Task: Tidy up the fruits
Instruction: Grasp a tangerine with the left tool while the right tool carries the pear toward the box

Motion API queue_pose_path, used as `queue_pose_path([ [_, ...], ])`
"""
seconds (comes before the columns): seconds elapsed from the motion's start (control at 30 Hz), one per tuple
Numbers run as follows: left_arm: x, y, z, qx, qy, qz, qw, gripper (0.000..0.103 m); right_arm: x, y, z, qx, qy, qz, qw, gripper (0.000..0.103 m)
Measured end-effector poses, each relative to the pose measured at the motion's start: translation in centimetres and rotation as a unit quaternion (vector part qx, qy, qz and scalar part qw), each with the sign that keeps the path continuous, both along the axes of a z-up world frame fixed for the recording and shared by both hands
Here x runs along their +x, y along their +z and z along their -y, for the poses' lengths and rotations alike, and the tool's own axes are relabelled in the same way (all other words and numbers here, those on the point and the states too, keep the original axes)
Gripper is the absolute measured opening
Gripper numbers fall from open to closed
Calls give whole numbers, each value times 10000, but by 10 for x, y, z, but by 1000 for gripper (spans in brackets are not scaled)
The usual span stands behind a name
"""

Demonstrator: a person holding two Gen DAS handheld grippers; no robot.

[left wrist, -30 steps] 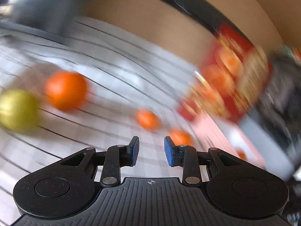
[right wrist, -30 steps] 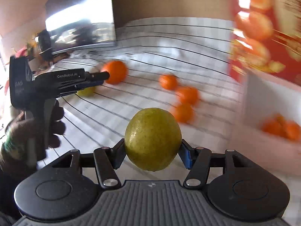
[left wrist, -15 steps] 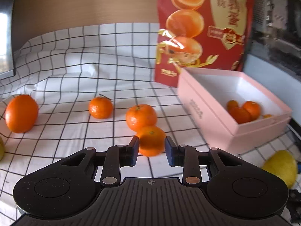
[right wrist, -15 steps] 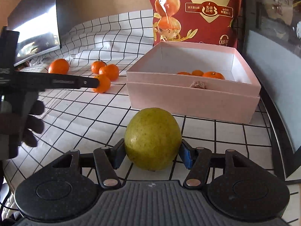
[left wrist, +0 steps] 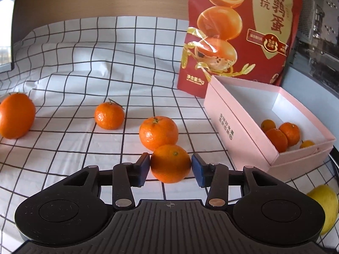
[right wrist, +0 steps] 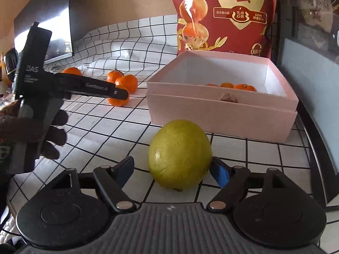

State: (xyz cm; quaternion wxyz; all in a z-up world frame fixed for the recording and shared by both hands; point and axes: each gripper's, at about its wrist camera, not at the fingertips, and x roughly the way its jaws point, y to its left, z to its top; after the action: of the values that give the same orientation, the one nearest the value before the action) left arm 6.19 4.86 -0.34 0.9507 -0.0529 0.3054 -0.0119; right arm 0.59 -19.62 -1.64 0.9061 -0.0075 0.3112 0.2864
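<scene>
Checked cloth (left wrist: 63, 148) roomy leftward; both tools' jaws just opening: left tool (left wrist: 170, 168) straddles mandarin (left wrist: 170, 165), right tool (right wrist: 173, 169) released lemon (right wrist: 180, 154).

Large orange (left wrist: 15, 116) at left wrist view's left edge: cut off, far side unseen. Yellow-green fruit (left wrist: 327, 206) at that view's lower right: partly behind gripper body, partly off frame. Pink box (right wrist: 222, 110) in right wrist view: near wall hides all but the tops of the small oranges (right wrist: 243, 87) inside; brownish scrap at the inner rim too small to identify. Red bag (right wrist: 224, 14): top cropped in both views. Gloved hand (right wrist: 27, 131): cropped at left edge.
</scene>
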Motion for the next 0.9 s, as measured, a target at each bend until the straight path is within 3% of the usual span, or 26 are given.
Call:
queue_pose_path([
  [0.43, -6, -5, -19, -597, -121, 9, 9981, 48, -1, 0, 2, 111, 87, -6, 9999, 86],
  [0.67, -49, 1, -13, -791, -679, 107, 9945, 48, -4, 1, 0, 67, 171, 39, 9998, 88],
  [0.9, -80, -8, 3, -528, -1031, 143, 9932, 48, 0, -1, -3, -22, 235, -112, 9997, 90],
])
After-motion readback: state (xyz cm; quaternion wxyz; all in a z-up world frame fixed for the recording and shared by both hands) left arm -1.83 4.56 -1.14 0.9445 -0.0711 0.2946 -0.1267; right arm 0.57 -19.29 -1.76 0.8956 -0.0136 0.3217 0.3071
